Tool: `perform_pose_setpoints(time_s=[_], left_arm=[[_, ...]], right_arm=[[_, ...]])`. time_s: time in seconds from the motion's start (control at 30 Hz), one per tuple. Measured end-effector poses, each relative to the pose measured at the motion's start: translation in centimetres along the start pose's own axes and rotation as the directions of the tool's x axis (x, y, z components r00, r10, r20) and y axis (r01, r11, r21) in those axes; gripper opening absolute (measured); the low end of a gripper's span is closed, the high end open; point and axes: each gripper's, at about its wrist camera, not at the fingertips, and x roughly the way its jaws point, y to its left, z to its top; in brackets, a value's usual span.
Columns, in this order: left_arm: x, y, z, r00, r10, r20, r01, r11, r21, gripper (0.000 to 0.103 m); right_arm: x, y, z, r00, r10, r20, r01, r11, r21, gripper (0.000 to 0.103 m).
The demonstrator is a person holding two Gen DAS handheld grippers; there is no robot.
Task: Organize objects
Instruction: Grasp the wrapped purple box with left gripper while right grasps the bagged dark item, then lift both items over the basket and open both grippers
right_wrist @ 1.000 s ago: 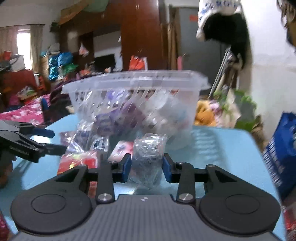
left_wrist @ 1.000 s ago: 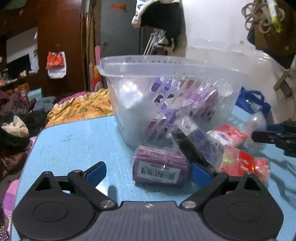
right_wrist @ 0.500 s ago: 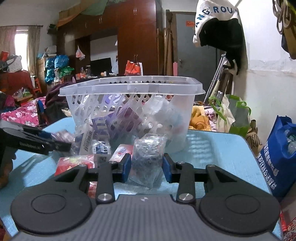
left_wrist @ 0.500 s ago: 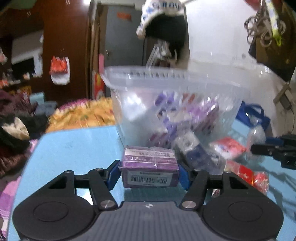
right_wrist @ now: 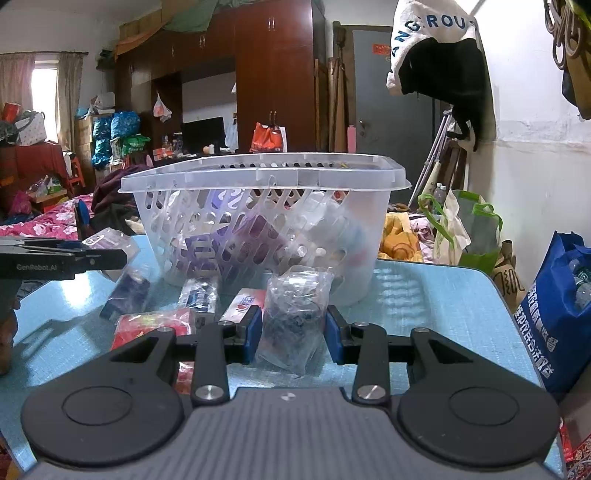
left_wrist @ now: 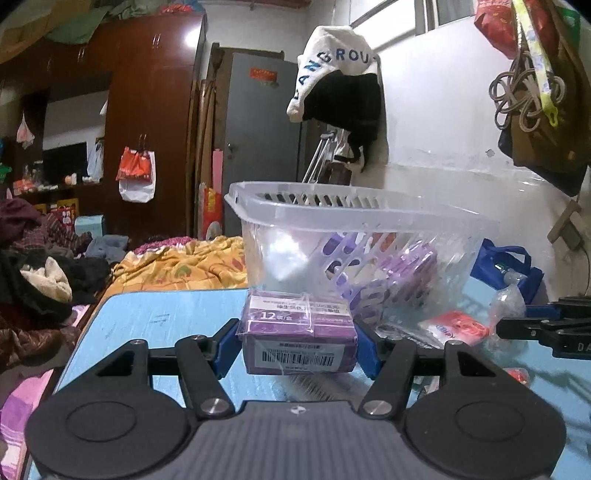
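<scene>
Now the purple box (left_wrist: 300, 341) is seen clamped between the blue pads of the left hand-held gripper (left_wrist: 299, 343), low in the centre of the left wrist view; a second ago the same box lay loose on the blue tabletop (left_wrist: 162, 317) with the jaws spread wide on either side of it, and the jaws have just been closing onto it. Its near face is now raised in front of the clear plastic basket (left_wrist: 354, 236), which is seen higher in the frame than before. The right hand-held gripper (right_wrist: 293, 332) is unchanged: it is kept pressed onto one crinkled clear bag (right_wrist: 295, 314), low in the centre of the right wrist view, just before the basket.

A white "12" and a barcode label can be read on the purple box. "GenRobot.AI" is printed on the left gripper's arm at the left edge of the right wrist view. "ANGROU" is legible on the white cloth (right_wrist: 430, 33) hung at upper right.

One basket, two grippers and one held box are counted.
</scene>
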Motion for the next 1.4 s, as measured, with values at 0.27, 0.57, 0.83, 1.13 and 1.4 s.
perform_pose_setpoints(time_s=[0.27,0.57,0.83,1.13,1.4], left_arm=[[-0.2,-0.2,-0.1,1.000,-0.003,0.012,0.002,1.000,0.013,0.067],[-4.2,-0.6,3.7,0.981,-0.077,0.178,0.071,0.997,0.036,0.067],[2.4,-2.7,14.0,0.996,-0.082,0.047,0.080,0.996,0.041,0.067],[8.8,-2.1,13.3,0.993,-0.038,-0.110,0.037,0.999,-0.013,0.085],[-0.8,-1.6,7.5,0.999,-0.050,0.004,0.050,0.998,0.031,0.096]], right_arm=[[-0.1,0.1,0.0,1.000,0.004,0.012,-0.004,1.000,0.001,0.040],[-3.8,-0.2,2.2,0.990,0.033,0.135,-0.036,0.999,0.015,0.040],[-0.6,2.7,13.7,0.983,-0.012,0.183,0.043,0.985,-0.170,0.040],[6.0,2.5,14.2,0.995,-0.004,0.097,0.019,0.989,-0.145,0.092],[-1.3,3.2,7.2,0.990,0.065,0.123,-0.056,0.996,-0.070,0.103]])
